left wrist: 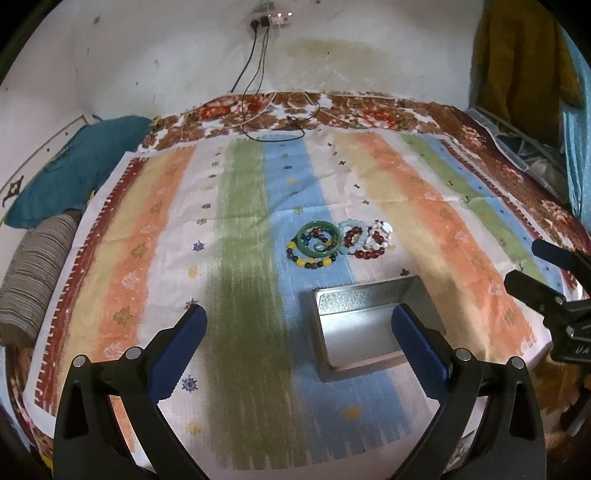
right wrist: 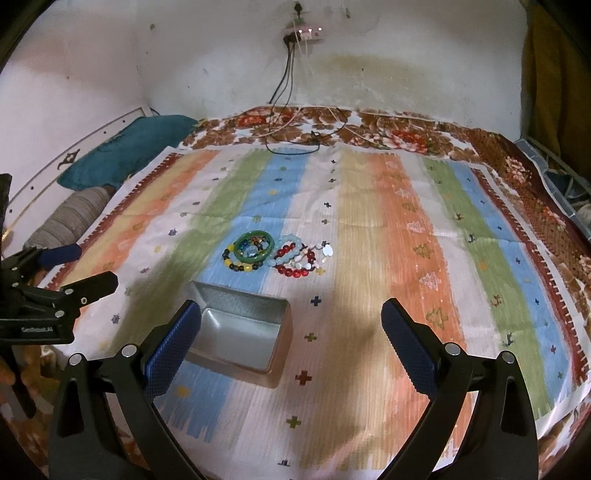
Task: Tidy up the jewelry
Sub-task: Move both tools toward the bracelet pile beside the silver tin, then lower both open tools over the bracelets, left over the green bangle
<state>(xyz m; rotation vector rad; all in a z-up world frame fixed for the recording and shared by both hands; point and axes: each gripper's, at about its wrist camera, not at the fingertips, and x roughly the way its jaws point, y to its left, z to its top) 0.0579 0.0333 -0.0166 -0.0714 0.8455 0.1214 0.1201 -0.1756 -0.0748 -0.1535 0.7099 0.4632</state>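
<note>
- The left gripper (left wrist: 299, 321) has its blue-padded fingers spread wide, holding nothing; its lower body is cut off by the frame's bottom edge.
- The right gripper (right wrist: 291, 317) is likewise spread wide and empty-handed, its base also cropped at the bottom.
- An open metal tin (left wrist: 373, 325) sits on the striped cloth (left wrist: 147, 258), near both grippers; in the left wrist view its right wall is partly hidden behind the gripper's right finger, and in the right wrist view the left finger covers its near left corner.
- Beyond the tin, apart from it, lies a cluster of jewelry: a green bangle (left wrist: 318, 239) resting over a dark and yellow beaded bracelet (left wrist: 310, 258).
- Just right of these, touching or overlapping, are a pale blue beaded bracelet (left wrist: 351, 240), a red beaded bracelet (left wrist: 369, 253) and a white beaded piece (left wrist: 382, 230); how many strands are tangled there is hard to make out.
- Small items inside the bangle are too blurred to name.
- Cables (right wrist: 291, 140) trail from a wall socket (right wrist: 301, 33) onto the bed's far edge.
- A teal pillow (right wrist: 125, 147) lies at far left.
</note>
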